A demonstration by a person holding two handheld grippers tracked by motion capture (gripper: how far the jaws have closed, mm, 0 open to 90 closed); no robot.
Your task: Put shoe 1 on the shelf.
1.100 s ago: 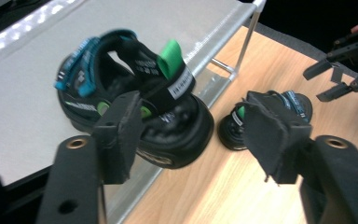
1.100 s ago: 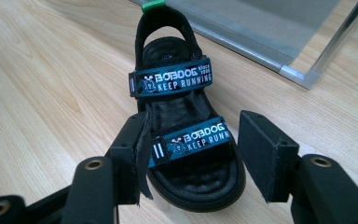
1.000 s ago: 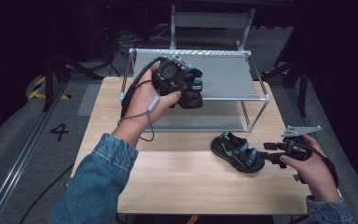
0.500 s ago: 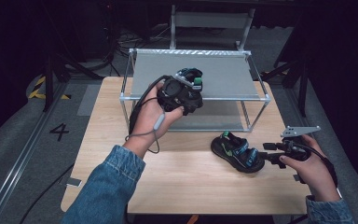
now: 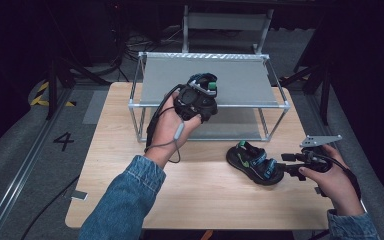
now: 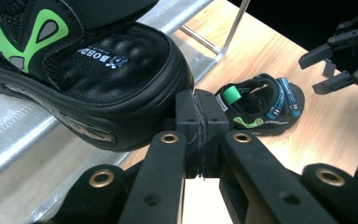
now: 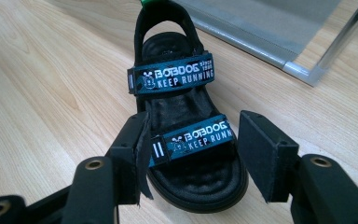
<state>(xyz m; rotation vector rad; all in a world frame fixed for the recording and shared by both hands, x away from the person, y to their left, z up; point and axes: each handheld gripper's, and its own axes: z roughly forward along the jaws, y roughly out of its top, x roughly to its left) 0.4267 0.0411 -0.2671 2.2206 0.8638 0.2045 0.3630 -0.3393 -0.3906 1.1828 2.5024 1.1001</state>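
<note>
Sandal (image 7: 186, 135) lies between the spread right hand-held gripper (image 7: 191, 158) (left hand-held gripper (image 6: 200, 126) pressed together).

Both forearms wear blue denim sleeves with stitched cuffs, one (image 5: 125, 200) at the lower left of the high view, the other (image 5: 352, 227) in its lower right corner. The left black two-jaw gripper (image 5: 196, 100), near the frame's centre, trails a dark cable with a small grey oblong piece on it. The right black gripper (image 5: 291, 164), at the lower right, carries a grey three-cornered plate. In the gripper views, the matte black jaw links bear brass-ringed pivot holes and end in square black pads.
</note>
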